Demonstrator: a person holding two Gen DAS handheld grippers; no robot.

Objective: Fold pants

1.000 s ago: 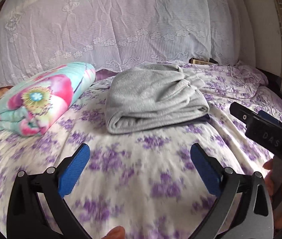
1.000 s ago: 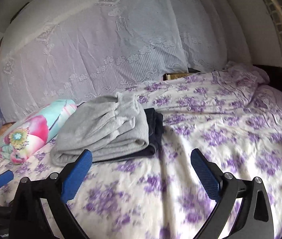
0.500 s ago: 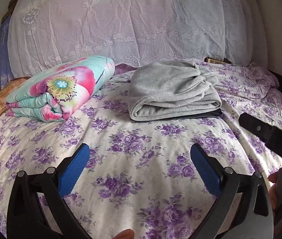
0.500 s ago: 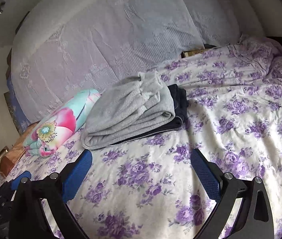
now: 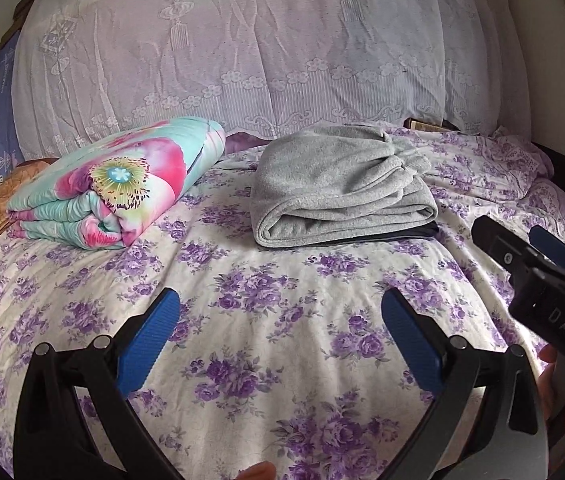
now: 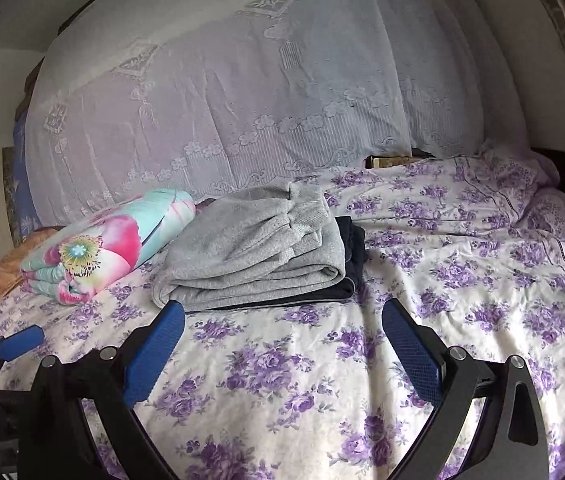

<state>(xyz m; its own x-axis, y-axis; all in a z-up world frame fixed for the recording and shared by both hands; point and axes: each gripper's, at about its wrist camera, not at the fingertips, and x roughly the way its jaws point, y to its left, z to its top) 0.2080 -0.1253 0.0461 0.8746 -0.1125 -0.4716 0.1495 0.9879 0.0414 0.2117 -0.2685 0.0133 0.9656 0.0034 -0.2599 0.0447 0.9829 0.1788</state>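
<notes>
The gray pants lay folded in a neat pile near the back of the bed, just in front of the lace cloth. They sat right on top of a dark garment, which poked out under them on the right side. A rolled flower blanket lay just beside them on the left.

The left gripper hung over bare sheet, well apart from the pants. Its jaws were spread wide and held nothing. The right gripper was the same, jaws wide and empty, with the pile just past its blue pads.

The folding looked almost done, or all done. If 1 more touch was needed, it was likely a soft pat to flatten the top. A good way would be to come down slowly, press with the flat of the pads, and not pinch. Pinching could drag the top layer and undo the fold. The dark garment below could slip too, so a push from the side looked risky.

The pants looked thick, soft and fuzzy, like fleece. The folded edge at the front was round and fat, and the waist end was bunched and wrinkly. The sheet was thin with purple flowers and some creases. The lace looked light and see-through. The blanket looked puffy and smooth.
</notes>
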